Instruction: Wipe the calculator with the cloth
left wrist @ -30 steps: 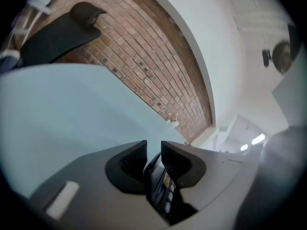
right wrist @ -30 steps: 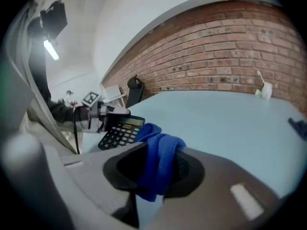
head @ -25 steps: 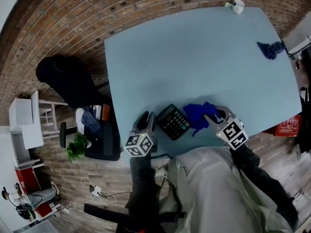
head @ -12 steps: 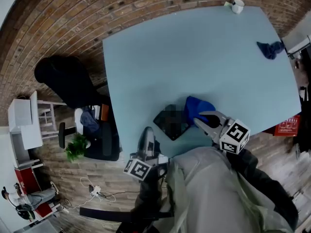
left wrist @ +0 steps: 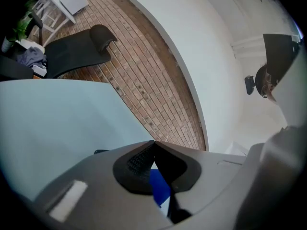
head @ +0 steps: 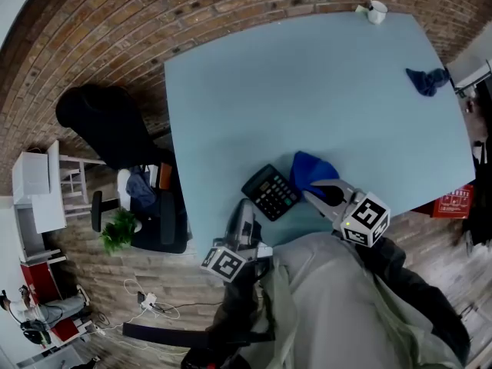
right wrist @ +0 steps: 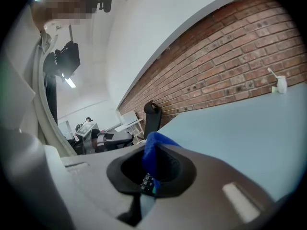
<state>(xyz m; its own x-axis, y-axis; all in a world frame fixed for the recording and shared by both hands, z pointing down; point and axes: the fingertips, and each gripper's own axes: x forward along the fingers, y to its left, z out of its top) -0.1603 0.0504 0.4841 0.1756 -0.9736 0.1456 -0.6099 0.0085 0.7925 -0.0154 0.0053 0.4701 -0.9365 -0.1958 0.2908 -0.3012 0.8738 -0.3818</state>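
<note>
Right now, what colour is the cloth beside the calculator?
The cloth is bright blue; the head view shows it best.

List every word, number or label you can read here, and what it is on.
None can be read.
Calculator: key markings too small.
Red box at the head view's right edge: white print too blurred.
Left gripper and right gripper: square marker patterns only, no words.

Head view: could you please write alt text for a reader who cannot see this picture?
Seen from above, the right gripper pinches a blue cloth next to a black calculator at the near edge of a light blue table. The left gripper is shut and empty beside the calculator; a white cup stands at the far corner.
</note>
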